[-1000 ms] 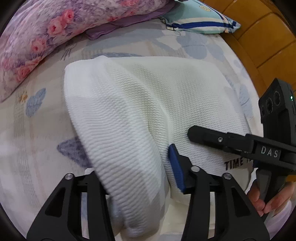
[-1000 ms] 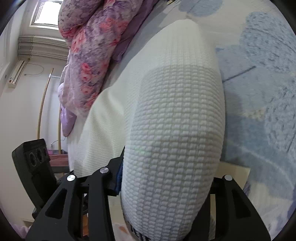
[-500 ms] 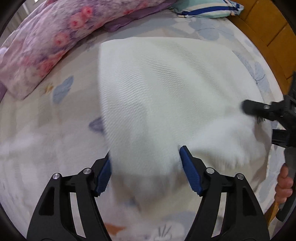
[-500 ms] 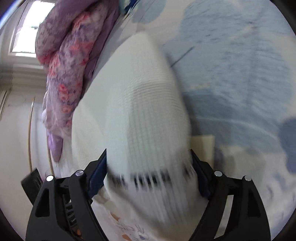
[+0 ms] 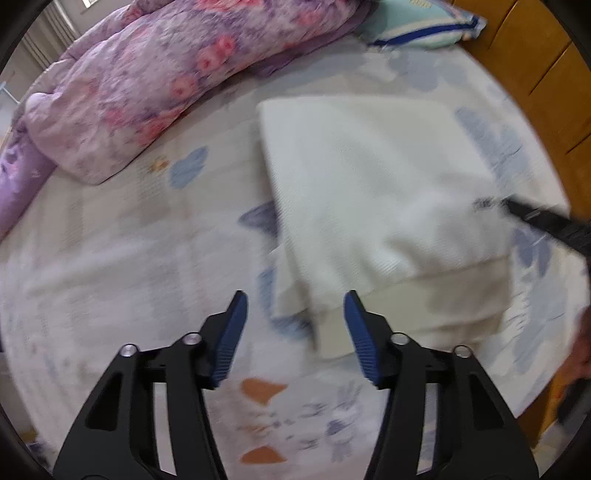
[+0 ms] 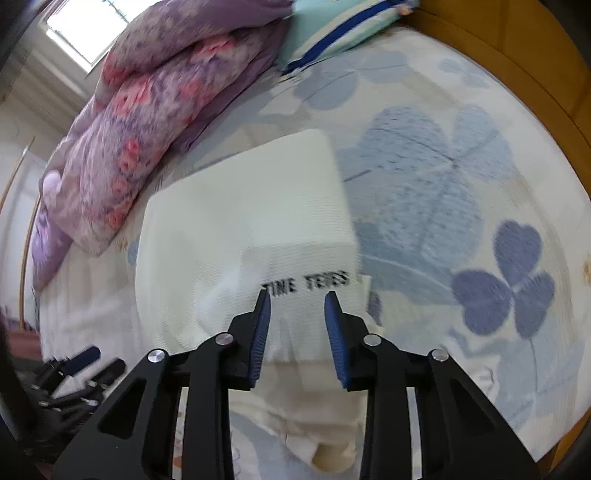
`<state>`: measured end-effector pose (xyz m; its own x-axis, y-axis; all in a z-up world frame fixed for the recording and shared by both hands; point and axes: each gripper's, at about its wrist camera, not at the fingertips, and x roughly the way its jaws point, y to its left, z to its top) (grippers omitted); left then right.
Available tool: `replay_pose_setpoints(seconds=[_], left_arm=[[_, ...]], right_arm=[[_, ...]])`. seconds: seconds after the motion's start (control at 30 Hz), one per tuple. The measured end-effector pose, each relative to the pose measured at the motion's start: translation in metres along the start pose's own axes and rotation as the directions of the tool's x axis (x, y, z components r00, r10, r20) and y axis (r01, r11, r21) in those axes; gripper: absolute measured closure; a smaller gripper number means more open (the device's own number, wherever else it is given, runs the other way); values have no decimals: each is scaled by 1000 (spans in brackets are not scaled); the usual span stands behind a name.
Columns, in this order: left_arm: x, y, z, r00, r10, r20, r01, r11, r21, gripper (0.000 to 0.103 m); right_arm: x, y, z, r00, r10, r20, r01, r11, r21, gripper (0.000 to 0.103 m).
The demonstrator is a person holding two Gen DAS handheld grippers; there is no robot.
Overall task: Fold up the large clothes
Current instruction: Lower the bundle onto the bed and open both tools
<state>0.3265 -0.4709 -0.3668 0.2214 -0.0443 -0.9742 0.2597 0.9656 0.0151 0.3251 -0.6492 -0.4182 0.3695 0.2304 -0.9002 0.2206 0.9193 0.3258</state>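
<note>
Left gripper (image 5: 294, 304): jaws apart and closing, blue pads bare, nothing between them; it hangs over the near left corner of the garment (image 5: 373, 192) without touching it. Right gripper (image 6: 297, 299): jaws narrower, also closing, pads clear of the cloth; the fabric seen between them lies below on the bed, so nothing is held. In the left view the tip of the right gripper (image 5: 546, 221) shows as a dark bar at the garment's right edge, with part of a hand (image 5: 583, 343) below it; contact there cannot be judged through the blur.

Garment: white, waffle-knit, folded into a rough rectangle, upper layer doubled over a flatter cream layer that sticks out along the near edge. Black lettering (image 6: 308, 284) runs along the near right fold, partly blurred. Far edge straight, left edge slightly rounded.

It lies flat on the sheet (image 5: 110, 258), pale with blue clover prints, right of centre. A floral quilt (image 5: 166, 74) is bunched along the far left, well apart. A striped pillow (image 5: 424, 22) sits at the head, beside the wooden frame (image 5: 546, 66)
</note>
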Motion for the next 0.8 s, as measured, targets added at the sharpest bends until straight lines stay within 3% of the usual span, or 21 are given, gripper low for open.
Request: replay_pose_setpoints(seconds=[0.13,0.23,0.33,0.4,0.47,0.57,0.63,0.73,0.8], left_arm=[[18,-19,29,998,-53,46,52,998,24,62],[64,-26,46,996,-84,-38,85,996,5,76],[110,-29,53,993,-56,-106,57,998,6,76],[125,-28,52,991,-70,-112,71,997,0,76],[125,-29,47,992,-73,-98,74,997,5,76],[114,-31,29,987,-87,-138,91,996,19,76],[106,-31,4,982,-110,-156,113,993,10,76],[99,-38,-26,986,-86,-140,95,994,59,76],[108,-42,-44,973,-84,-215,96,994,49,77]], right_arm=[[43,-6,0,995,-58,-78,62,997,39,77],[73,-19,1,985,-98,-139,108,992,68,77],[88,-25,11,981,-93,-171,107,991,76,78],[94,-27,17,978,-77,-196,93,993,73,78],[93,-34,17,977,-41,-208,62,993,96,78],[79,-38,10,979,-22,-202,43,994,99,78],[66,-38,-2,979,-25,-203,43,996,82,78],[52,-34,-29,978,-64,-197,75,996,48,78],[51,-32,-55,963,-85,-255,102,993,56,78]])
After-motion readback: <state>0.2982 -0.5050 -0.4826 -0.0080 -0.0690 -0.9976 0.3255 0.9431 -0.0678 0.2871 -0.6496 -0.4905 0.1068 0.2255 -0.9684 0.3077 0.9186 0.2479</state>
